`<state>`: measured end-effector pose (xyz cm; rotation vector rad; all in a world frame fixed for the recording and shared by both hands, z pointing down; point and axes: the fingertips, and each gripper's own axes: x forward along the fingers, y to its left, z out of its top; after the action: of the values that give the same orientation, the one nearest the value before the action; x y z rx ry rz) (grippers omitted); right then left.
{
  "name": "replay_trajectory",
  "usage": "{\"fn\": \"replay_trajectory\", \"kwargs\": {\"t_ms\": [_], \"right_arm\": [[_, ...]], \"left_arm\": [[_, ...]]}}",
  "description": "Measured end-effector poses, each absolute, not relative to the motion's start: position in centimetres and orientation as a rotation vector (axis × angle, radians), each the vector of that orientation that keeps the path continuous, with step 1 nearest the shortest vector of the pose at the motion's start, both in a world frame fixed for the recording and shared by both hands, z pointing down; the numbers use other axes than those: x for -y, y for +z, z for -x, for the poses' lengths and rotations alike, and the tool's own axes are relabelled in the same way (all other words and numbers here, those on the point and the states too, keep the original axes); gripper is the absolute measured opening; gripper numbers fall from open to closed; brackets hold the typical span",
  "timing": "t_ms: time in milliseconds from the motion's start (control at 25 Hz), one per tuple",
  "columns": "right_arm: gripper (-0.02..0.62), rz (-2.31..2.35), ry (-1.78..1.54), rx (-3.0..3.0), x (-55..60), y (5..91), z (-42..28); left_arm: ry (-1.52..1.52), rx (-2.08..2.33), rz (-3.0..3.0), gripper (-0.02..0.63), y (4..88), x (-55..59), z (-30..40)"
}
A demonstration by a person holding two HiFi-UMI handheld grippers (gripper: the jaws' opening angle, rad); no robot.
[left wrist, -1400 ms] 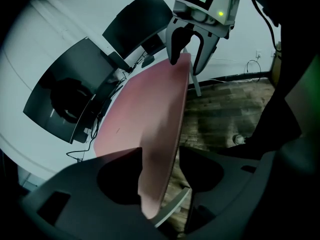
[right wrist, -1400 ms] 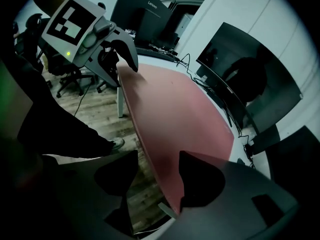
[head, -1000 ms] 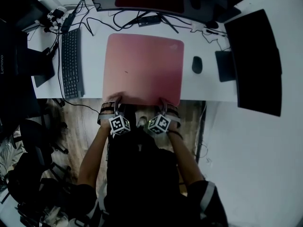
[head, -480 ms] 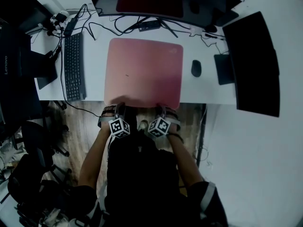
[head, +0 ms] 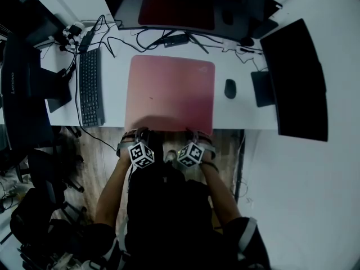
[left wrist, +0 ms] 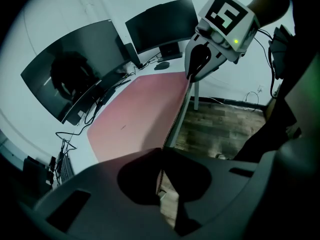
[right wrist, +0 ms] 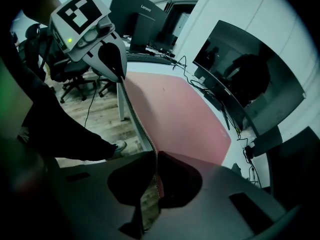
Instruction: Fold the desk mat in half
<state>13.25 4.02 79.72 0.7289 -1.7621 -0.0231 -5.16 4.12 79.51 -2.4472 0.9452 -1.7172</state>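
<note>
We see the white table [head: 115, 103] with the pink mat [head: 169, 89] in its middle, reaching the near edge. Our left hand-held gripper [left wrist: 160, 171] and right hand-held gripper [right wrist: 155, 179] have just squeezed closed. Each pinches the mat's near edge, raised a bit off the table.

- Top of pink rectangular desk mat [head: 169, 89] bare: open run front to back.
- L: long black keyboard [head: 90, 86] near mat, narrow strip of white desk [head: 115, 83] betw.
- R: small black mouse [head: 230, 88] just beside mat edge; flat black monitor [head: 295, 77] further R.
- Back: black cables + adapter [head: 177, 39], wide curved black monitor [head: 174, 7] close behind mat.
- Front: desk edge open over wood floor [head: 98, 145].
</note>
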Motion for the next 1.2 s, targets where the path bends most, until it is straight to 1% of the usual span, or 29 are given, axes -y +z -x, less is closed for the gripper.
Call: {"fn": "replay_trajectory", "kwargs": {"t_ms": [720,1200], "right_arm": [[0.021,-0.835,0.002,1.788,2.3,72.7,-12.7],[0.021,-0.964,-0.001,1.731,7.8,68.7,-12.2]], "left_arm": [[-1.624,-1.070,2.577,0.020,72.8,2.3,5.7],[-1.532,-0.985,2.607,0.020,68.5,7.8,6.1]]}}
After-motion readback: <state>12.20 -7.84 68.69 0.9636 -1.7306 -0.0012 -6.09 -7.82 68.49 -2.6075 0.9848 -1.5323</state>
